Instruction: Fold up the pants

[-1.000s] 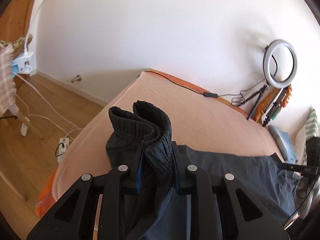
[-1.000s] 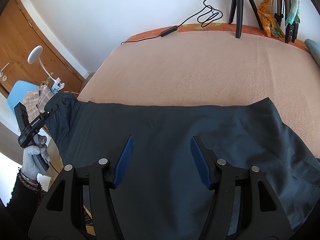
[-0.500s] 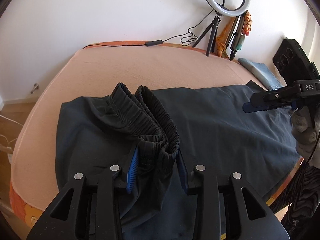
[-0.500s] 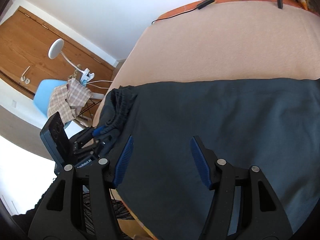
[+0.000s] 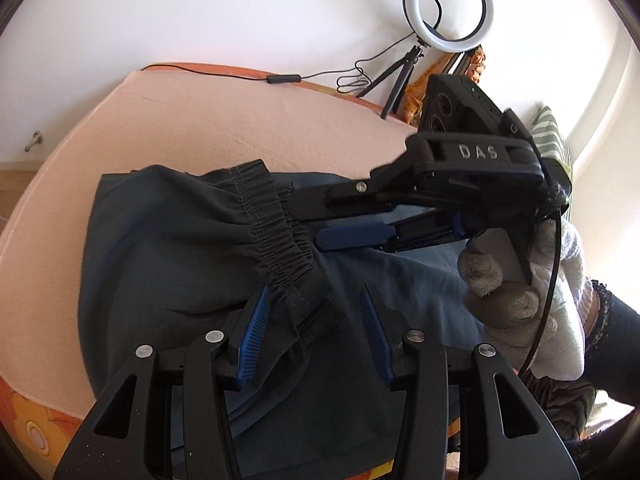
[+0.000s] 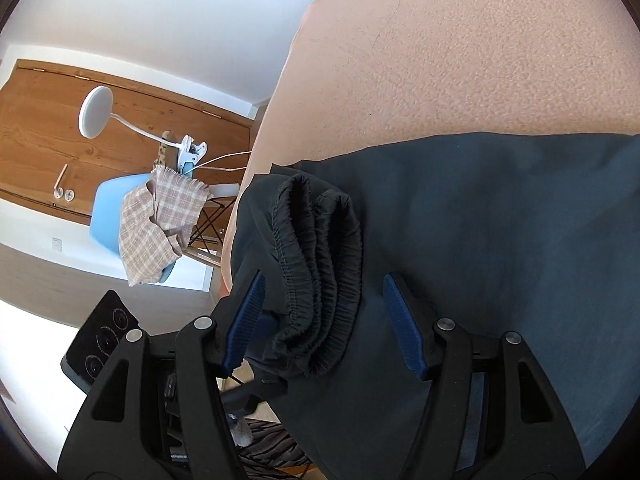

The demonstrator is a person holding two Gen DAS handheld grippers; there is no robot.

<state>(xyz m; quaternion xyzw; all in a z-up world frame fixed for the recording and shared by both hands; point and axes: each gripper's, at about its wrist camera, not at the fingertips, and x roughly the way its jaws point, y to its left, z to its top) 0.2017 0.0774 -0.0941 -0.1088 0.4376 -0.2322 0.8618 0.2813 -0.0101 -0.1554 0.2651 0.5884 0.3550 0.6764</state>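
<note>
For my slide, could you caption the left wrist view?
Left tool open around the pants waistband; right tool alongside.

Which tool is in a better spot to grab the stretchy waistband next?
Probably the right tool: its open jaws already straddle the bunched waistband of the pants. The left tool has just been opening and letting go, fabric only loosely between its jaws.

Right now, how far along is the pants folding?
Done: the pants lie folded over on the bed, waistband brought onto the legs. In hand: the left gripper has just been opening its jaws around the waistband; the right gripper straddles it, open. Left: smoothing, perhaps another fold.
</note>
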